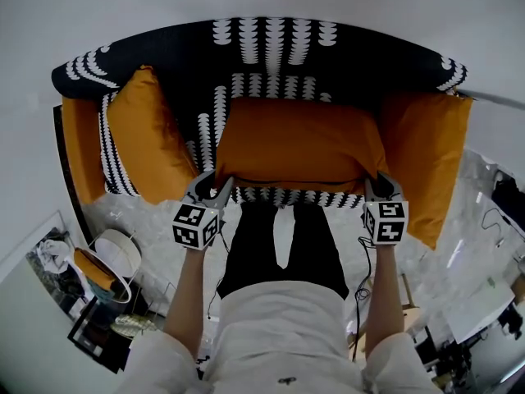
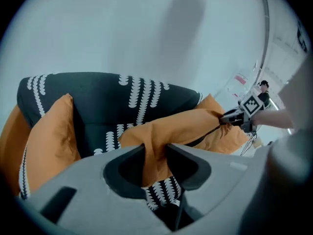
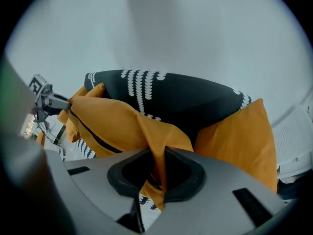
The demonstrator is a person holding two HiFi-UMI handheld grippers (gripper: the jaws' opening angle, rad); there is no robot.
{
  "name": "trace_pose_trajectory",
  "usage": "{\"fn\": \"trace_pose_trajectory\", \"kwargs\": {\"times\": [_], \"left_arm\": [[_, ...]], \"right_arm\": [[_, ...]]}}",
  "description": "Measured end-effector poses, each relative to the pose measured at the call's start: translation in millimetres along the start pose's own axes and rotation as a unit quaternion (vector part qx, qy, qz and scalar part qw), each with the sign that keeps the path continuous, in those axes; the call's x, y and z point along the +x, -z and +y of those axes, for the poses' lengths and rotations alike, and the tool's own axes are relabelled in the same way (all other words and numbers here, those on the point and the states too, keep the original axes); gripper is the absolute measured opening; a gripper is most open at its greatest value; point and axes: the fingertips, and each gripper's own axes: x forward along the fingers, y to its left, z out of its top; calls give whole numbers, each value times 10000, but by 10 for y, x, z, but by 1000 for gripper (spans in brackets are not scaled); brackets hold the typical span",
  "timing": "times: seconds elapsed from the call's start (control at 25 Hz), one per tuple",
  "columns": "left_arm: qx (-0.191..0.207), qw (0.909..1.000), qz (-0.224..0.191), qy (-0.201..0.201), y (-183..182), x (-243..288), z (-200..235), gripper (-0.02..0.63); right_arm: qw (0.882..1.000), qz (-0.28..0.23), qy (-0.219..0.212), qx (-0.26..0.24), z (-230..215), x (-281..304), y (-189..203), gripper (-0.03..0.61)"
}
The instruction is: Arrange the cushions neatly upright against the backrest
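A black sofa with white patterning (image 1: 279, 52) holds three orange cushions. The middle cushion (image 1: 295, 142) hangs lengthwise in front of the seat, held by its two lower corners. My left gripper (image 1: 215, 185) is shut on its left corner, and the orange fabric is pinched between the jaws (image 2: 156, 151). My right gripper (image 1: 381, 185) is shut on its right corner, with cloth squeezed thin between the jaws (image 3: 159, 155). The left cushion (image 1: 148, 138) leans upright at the sofa's left end. The right cushion (image 1: 426, 167) stands on edge at the right end.
My legs in black trousers (image 1: 283, 249) stand right before the sofa's front edge. A round white object (image 1: 115, 253) and small clutter lie on the floor at lower left. A table with cables (image 1: 484, 302) stands at lower right. A wall rises behind the backrest (image 2: 102, 102).
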Motion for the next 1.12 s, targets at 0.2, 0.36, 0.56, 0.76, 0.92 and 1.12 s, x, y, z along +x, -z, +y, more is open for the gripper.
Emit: {"fn": "trace_pose_trajectory", "kwargs": {"times": [0.2,0.36,0.56,0.76,0.92,1.12], "left_arm": [[-121,9996,254,33,-229,-38,227,130],[-283,9992,-264,-32,-709,153,400,130],[-321,9965,-624,-455,-1307,580,685,130],[-112,9942,-636,-858,-1722,938,988,117],[-292,9929,-694,-924,-1944,1080,1146,123],[316,9868,-849,-1344,-2284,1012,1206,180]], "right_arm": [[9977,391,-211,-520,17,220,-320,57],[9961,200,45,-855,-212,440,-787,58],[9843,-373,863,-1495,-459,631,-1422,82],[9639,-1095,1722,-1709,-678,456,-2145,78],[9639,-1501,1664,-1438,-602,183,-2187,71],[9789,-1277,1192,-1059,-410,141,-1673,66]]}}
